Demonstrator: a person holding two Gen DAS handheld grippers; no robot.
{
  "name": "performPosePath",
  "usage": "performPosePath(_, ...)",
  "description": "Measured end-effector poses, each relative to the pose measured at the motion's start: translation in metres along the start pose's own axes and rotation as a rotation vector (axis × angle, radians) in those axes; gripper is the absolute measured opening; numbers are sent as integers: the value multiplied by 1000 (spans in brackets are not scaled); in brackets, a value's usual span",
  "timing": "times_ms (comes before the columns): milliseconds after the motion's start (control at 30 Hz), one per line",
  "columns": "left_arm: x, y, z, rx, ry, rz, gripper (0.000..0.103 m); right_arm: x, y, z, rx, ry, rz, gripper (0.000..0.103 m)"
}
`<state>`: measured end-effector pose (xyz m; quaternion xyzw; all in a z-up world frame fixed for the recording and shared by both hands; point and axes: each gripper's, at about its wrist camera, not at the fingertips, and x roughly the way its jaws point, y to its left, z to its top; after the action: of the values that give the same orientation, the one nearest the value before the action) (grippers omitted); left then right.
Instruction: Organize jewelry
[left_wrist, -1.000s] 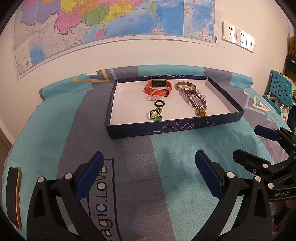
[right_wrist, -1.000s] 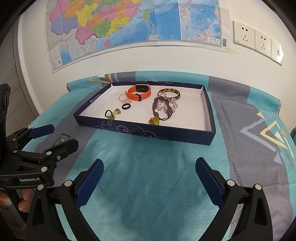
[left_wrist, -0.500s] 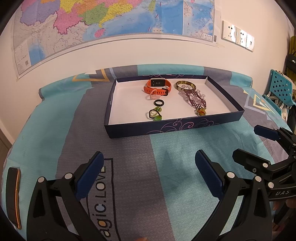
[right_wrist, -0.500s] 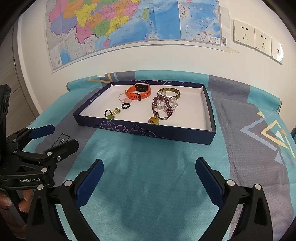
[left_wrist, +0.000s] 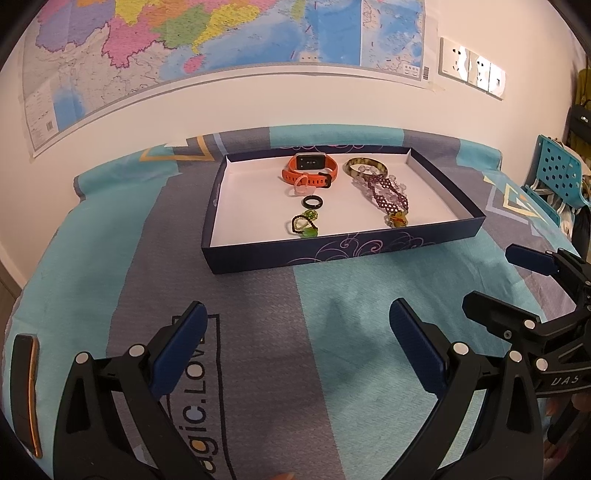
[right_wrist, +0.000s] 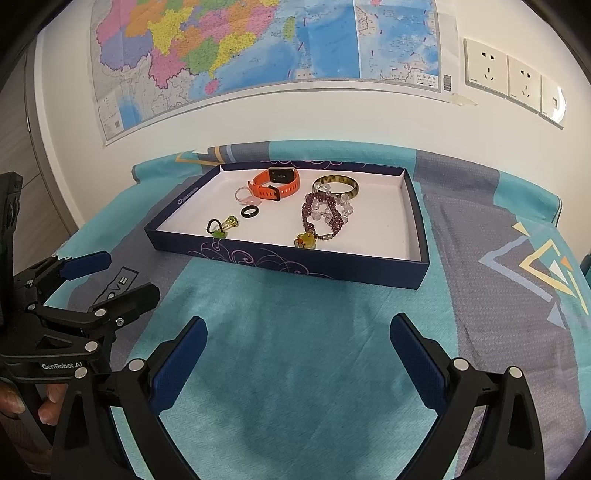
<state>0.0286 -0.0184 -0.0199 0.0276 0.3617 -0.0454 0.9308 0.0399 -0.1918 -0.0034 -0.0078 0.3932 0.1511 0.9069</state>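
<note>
While I hold both tools low over the cloth, everything here sits relative to the tray.

Left gripper (left_wrist: 295, 345): mine, fingers spread wide with nothing between them, hovering over the cloth well short of the tray's near wall.
Right gripper (right_wrist: 297, 356): mine too, also spread wide and empty, short of the tray's near wall; in the left view it shows at the right edge (left_wrist: 517, 291).
Cloth (right_wrist: 295, 350): teal and grey, spread under the tray.
Tray (left_wrist: 332, 251): dark blue walls with a swirl print, white floor, resting flat on the cloth.
Green bead piece (left_wrist: 304, 226): inside the tray, close to its near wall.
Purple beaded bracelet (left_wrist: 388, 195): inside the tray, right of the green piece, a yellow charm at its near end.
Black ring (left_wrist: 313, 202): mid-tray, just beyond the green piece.
Pink ring (left_wrist: 301, 184): just beyond the black ring, touching the watch.
Orange watch (left_wrist: 310, 169): near the tray's far wall.
Mottled bangle (left_wrist: 365, 169): near the far wall, right of the watch.
Map (right_wrist: 258, 48): on the wall behind the tray.
</note>
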Motion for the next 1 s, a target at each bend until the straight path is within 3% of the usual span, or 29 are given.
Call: performPosePath(1000, 1, -3, -2, 0, 5, -15, 97, -2, -1, 0, 6, 0, -2, 96)
